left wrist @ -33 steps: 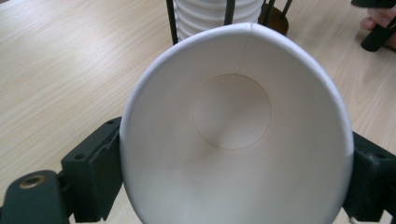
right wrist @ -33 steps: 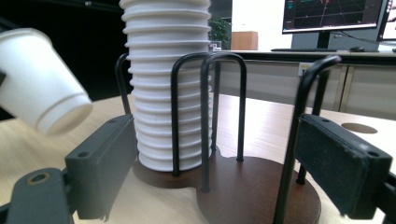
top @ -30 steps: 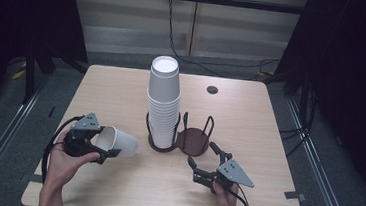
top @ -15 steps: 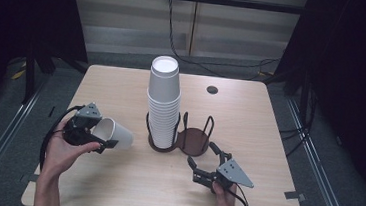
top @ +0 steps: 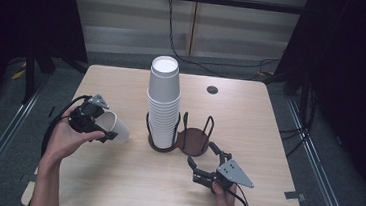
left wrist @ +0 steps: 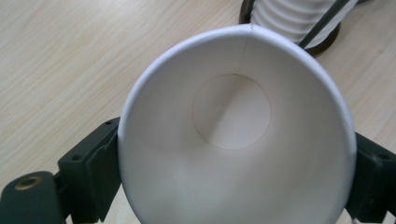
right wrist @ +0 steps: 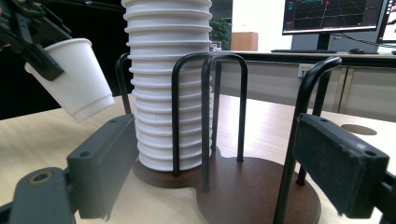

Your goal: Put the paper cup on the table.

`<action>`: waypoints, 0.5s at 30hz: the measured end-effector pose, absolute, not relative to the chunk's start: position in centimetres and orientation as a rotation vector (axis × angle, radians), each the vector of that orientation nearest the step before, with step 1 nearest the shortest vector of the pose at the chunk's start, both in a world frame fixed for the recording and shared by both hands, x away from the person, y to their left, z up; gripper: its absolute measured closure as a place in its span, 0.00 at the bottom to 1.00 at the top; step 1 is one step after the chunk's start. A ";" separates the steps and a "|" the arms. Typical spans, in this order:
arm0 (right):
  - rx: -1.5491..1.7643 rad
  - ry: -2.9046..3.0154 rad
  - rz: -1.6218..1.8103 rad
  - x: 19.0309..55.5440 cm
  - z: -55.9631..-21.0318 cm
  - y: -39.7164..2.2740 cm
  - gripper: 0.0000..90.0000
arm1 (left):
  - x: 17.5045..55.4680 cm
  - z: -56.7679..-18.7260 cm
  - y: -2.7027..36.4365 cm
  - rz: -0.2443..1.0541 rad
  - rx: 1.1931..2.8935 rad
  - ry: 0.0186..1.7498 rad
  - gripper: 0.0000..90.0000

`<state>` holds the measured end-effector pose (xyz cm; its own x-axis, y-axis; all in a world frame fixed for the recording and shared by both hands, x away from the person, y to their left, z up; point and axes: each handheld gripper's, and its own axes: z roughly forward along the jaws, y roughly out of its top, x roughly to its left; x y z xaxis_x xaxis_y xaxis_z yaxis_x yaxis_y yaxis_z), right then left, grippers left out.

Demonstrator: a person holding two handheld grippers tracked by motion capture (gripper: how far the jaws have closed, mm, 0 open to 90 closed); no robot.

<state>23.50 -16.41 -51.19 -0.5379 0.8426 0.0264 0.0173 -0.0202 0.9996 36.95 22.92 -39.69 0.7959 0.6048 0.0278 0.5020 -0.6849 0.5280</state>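
Observation:
My left gripper [top: 109, 128] is shut on a white paper cup [top: 118, 129], held tilted above the left side of the table with its base pointing toward the stack. In the left gripper view the cup's open mouth [left wrist: 233, 140] faces the camera, a jaw pressed on each side. A tall stack of white cups [top: 163, 101] stands in the left ring of a dark wooden, wire-looped holder [top: 193, 140]. The holder's right ring is empty. My right gripper [top: 201, 157] rests open on the table just in front of that ring; its view looks past the holder's wire loops [right wrist: 208, 116] at the stack [right wrist: 163, 70].
A round dark grommet [top: 212, 89] sits in the wooden table [top: 268, 140] near the far edge. Black cables trail from both grippers. Bare tabletop lies on both sides of the holder. A desk with monitors [right wrist: 331, 16] stands behind the table.
My left gripper has lifted the cup and carried it slightly away from the front edge. The right gripper has stayed in place.

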 end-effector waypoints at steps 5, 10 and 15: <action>0.909 1.615 1.633 23.5 -51.2 -16.4 0.15 | 37.8 -39.9 23.0 0.260 2.513 0.842 0.11; 0.908 1.615 1.634 23.5 -51.2 -16.4 0.15 | 38.4 -40.1 23.0 0.265 2.560 0.881 0.10; 0.908 1.615 1.634 23.5 -51.2 -16.4 0.15 | 38.7 -40.5 22.7 0.273 2.584 0.880 0.10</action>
